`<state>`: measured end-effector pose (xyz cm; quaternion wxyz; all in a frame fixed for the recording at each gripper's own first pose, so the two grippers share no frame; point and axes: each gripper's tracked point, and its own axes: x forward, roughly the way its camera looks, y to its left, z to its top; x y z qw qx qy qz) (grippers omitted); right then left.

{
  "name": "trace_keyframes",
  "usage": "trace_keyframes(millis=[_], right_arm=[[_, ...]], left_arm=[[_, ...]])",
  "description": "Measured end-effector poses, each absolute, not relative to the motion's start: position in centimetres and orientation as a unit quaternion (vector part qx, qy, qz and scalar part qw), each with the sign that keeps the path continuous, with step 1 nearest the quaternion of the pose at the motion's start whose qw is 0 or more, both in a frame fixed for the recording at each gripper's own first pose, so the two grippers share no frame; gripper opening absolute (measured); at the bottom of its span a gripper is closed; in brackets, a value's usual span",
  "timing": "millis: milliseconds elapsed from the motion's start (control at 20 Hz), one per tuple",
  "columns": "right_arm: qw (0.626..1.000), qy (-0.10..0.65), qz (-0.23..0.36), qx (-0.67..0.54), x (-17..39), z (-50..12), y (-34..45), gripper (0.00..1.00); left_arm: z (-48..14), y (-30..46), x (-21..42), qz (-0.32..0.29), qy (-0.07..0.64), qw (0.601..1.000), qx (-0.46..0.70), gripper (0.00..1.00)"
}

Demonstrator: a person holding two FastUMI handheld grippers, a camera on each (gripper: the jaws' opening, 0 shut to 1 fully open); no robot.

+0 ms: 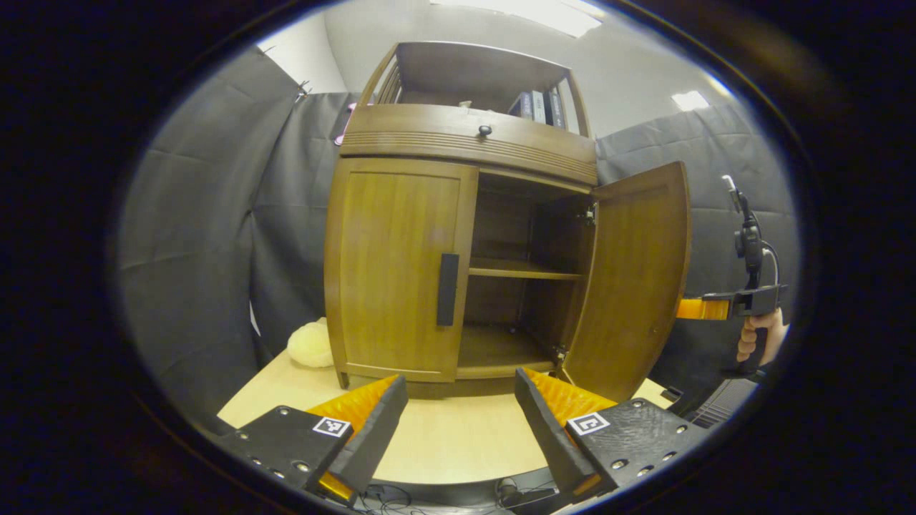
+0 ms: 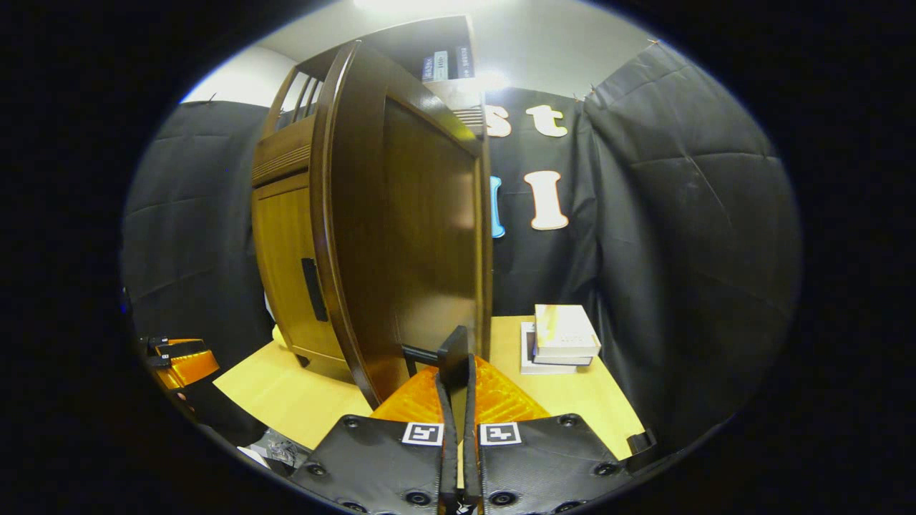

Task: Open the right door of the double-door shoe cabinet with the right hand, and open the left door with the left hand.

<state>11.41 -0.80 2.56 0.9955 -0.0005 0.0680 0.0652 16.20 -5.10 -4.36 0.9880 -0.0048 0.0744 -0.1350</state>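
The wooden shoe cabinet (image 1: 465,143) stands on a pale table (image 1: 458,436). Its left door (image 1: 393,272) is closed, with a dark vertical handle (image 1: 448,290) at its inner edge. The right door (image 1: 633,279) is swung wide open, baring the shelves inside. My left gripper (image 1: 458,400) is open, low in front of the cabinet and apart from it. In the right gripper view, my right gripper (image 2: 456,372) is shut on the right door's handle (image 2: 452,350), with the open right door (image 2: 422,236) rising close ahead. A hand holds the right gripper (image 1: 698,308) behind that door's edge.
A cream soft thing (image 1: 311,345) lies by the cabinet's left foot. Two stacked books (image 2: 562,340) rest on the table to the right of the open door. More books (image 1: 537,106) stand on the top shelf above a drawer knob (image 1: 485,131). Black cloth walls surround the booth.
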Motion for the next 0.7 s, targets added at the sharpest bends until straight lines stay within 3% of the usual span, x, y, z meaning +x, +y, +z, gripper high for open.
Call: trace_keyframes(millis=[250,700], right_arm=[[0.998,0.047,0.042,-0.003,11.8,2.7,-5.0,0.04],[0.997,0.051,0.044,0.023,10.7,2.6,-5.5,0.04]], left_arm=[[-3.8,-6.0,17.0,-0.151,0.079,0.985,0.0,0.95],[-3.5,-6.9,18.1,-0.156,0.081,0.984,-0.023,0.94]])
